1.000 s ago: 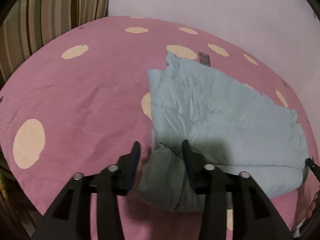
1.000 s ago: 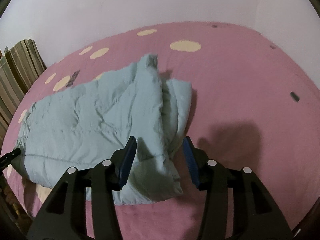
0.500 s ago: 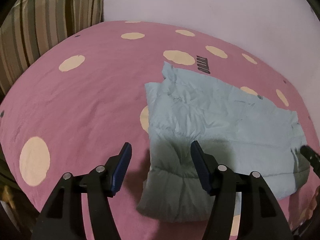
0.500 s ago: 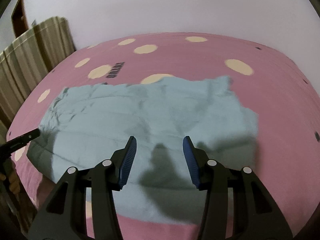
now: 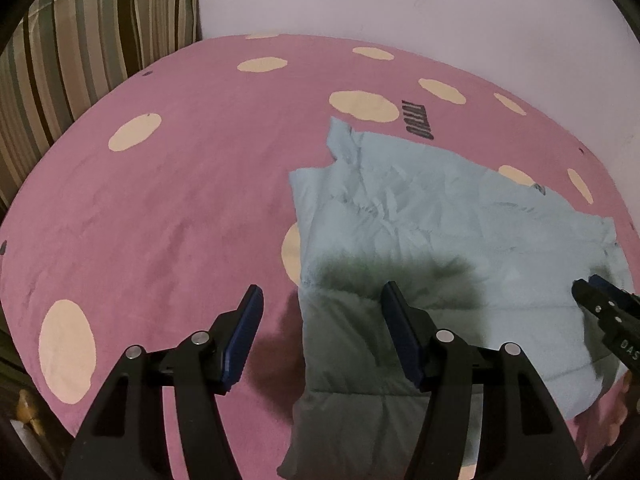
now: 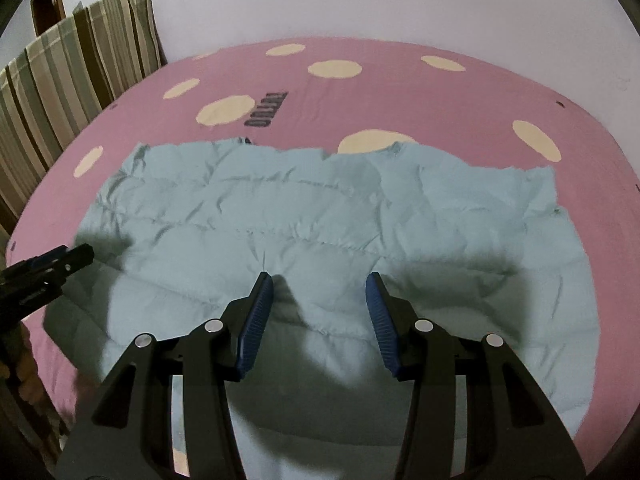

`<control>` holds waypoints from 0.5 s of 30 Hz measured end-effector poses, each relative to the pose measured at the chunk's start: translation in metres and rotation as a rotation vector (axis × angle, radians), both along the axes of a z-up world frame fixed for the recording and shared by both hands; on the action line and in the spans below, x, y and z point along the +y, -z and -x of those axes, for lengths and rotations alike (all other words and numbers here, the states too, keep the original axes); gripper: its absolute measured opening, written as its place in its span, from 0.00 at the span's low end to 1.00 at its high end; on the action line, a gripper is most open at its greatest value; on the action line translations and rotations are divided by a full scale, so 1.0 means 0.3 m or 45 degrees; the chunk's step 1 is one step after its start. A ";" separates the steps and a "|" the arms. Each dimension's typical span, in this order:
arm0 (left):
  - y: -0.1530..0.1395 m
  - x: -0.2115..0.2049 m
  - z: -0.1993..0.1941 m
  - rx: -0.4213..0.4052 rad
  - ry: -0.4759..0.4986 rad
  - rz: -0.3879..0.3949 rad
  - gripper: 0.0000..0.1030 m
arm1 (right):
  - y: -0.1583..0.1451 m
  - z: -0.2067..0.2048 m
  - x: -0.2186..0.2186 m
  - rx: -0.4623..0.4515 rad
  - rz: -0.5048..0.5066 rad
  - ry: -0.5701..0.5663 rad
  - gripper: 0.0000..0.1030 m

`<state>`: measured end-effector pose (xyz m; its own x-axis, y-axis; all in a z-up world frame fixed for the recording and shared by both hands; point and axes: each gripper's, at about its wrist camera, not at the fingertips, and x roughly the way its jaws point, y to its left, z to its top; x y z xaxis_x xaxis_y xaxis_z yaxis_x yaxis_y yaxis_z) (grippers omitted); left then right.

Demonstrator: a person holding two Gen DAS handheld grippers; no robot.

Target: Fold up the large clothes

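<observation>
A light blue quilted jacket (image 6: 320, 216) lies spread flat on a pink bedsheet (image 6: 460, 96) with cream dots. My right gripper (image 6: 319, 280) hovers open over its near middle, and no cloth is caught between its blue pads. In the left wrist view the jacket (image 5: 440, 232) fills the right half. My left gripper (image 5: 322, 292) stands open above the jacket's left edge, with its pads clear of the cloth. The right gripper's tip (image 5: 592, 296) shows at the far right there. The left gripper's tip (image 6: 76, 256) shows at the left edge of the right wrist view.
Striped cushions (image 5: 80, 48) stand at the bed's back left, also in the right wrist view (image 6: 72, 80). A pale wall (image 5: 400, 0) runs behind the bed. Dark lettering (image 6: 266, 114) is printed on the sheet. The bed's near edge lies just below both grippers.
The left jaws widened and let go of the jacket's edge. The right gripper swept sideways across the jacket. The jacket's raised fold is gone and it now lies flat.
</observation>
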<state>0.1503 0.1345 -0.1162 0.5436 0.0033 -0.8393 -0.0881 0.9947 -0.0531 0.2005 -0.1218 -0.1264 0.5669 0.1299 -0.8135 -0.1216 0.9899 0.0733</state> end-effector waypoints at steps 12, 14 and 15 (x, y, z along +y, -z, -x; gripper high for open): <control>0.052 -0.016 -0.025 0.020 0.004 -0.020 0.61 | 0.085 -0.036 0.028 0.049 0.091 0.002 0.47; 0.053 -0.017 -0.030 0.018 -0.001 -0.023 0.64 | 0.101 -0.040 0.033 0.054 0.110 -0.004 0.47; 0.051 -0.015 -0.032 0.016 0.000 -0.017 0.64 | 0.106 -0.041 0.033 0.056 0.112 -0.005 0.47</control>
<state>0.1599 0.1300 -0.1316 0.5333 0.0150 -0.8458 -0.0890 0.9953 -0.0385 0.2127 -0.1119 -0.1581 0.5299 0.0593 -0.8460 -0.1243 0.9922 -0.0084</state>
